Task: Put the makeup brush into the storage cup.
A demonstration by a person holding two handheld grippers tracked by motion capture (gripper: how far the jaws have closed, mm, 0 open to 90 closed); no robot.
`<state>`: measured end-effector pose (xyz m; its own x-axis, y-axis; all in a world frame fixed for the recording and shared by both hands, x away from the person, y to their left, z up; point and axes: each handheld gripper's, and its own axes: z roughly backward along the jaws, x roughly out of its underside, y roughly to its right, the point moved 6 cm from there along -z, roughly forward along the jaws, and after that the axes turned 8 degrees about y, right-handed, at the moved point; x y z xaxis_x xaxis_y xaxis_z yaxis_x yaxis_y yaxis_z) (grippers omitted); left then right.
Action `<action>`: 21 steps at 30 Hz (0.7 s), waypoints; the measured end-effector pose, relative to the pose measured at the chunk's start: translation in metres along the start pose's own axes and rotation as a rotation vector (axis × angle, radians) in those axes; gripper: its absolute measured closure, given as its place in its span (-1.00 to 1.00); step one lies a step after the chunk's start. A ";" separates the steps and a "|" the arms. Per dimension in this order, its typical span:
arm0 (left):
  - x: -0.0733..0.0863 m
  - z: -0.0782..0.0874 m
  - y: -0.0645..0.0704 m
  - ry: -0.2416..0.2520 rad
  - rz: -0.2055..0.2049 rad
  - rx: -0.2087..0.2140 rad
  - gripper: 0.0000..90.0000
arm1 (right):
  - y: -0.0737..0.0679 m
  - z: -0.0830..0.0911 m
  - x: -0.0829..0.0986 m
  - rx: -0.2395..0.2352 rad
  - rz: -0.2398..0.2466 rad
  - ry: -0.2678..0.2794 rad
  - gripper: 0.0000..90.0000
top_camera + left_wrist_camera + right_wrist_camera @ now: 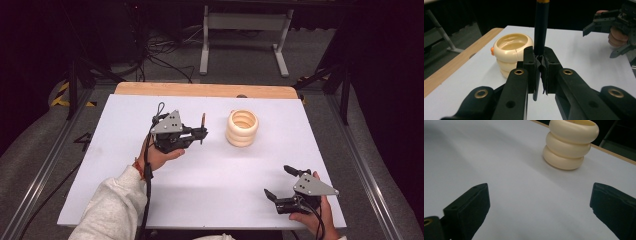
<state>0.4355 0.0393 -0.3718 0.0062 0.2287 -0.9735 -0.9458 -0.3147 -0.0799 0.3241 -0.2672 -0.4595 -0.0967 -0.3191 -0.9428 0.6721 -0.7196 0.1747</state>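
Pen [540, 27] stands upright, clamped between the left gripper [540, 65] fingers; right gripper [280, 186] fingers gape wide.

holder [242, 128]: sits on the table [210, 195], toward the far edge, a bit right of centre
pen [203, 127]: upright, just left of the holder, not touching it
left gripper [198, 133]: left of the holder, around the pen
right gripper [280, 184]: near right corner, well apart from the holder
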 end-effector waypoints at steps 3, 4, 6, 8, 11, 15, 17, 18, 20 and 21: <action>-0.005 -0.006 -0.007 0.010 -0.001 0.000 0.86 | 0.000 0.000 0.000 0.005 0.002 0.003 -0.93; -0.006 -0.008 -0.008 0.012 0.003 -0.002 0.86 | 0.000 0.000 0.000 0.009 0.004 0.006 -0.92; -0.008 -0.011 -0.012 0.013 -0.003 -0.010 0.86 | 0.000 0.000 0.000 0.015 0.010 0.003 -0.92; -0.010 -0.015 -0.015 0.019 0.005 -0.001 0.86 | 0.001 0.000 0.000 0.021 0.010 0.004 -0.91; -0.014 -0.020 -0.019 0.032 0.001 -0.001 0.86 | 0.003 0.001 0.000 0.026 0.002 0.015 -0.89; -0.019 -0.027 -0.024 0.039 -0.004 -0.001 0.86 | 0.003 0.002 0.000 0.030 0.008 0.015 -0.89; -0.022 -0.031 -0.026 0.041 0.000 -0.001 0.86 | 0.003 0.002 0.001 0.031 0.007 0.014 -0.90; -0.023 -0.033 -0.026 0.045 0.003 0.003 0.86 | 0.003 0.002 0.001 0.036 0.007 0.014 -0.90; -0.026 -0.039 -0.029 0.052 0.003 0.004 0.86 | 0.004 0.002 0.001 0.048 0.006 0.016 -0.91; -0.026 -0.039 -0.029 0.052 0.003 0.004 0.86 | 0.004 0.002 0.001 0.048 0.006 0.016 -0.91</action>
<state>0.4751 0.0066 -0.3527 0.0202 0.1794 -0.9836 -0.9470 -0.3119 -0.0764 0.3251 -0.2716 -0.4588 -0.0810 -0.3139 -0.9460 0.6365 -0.7467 0.1933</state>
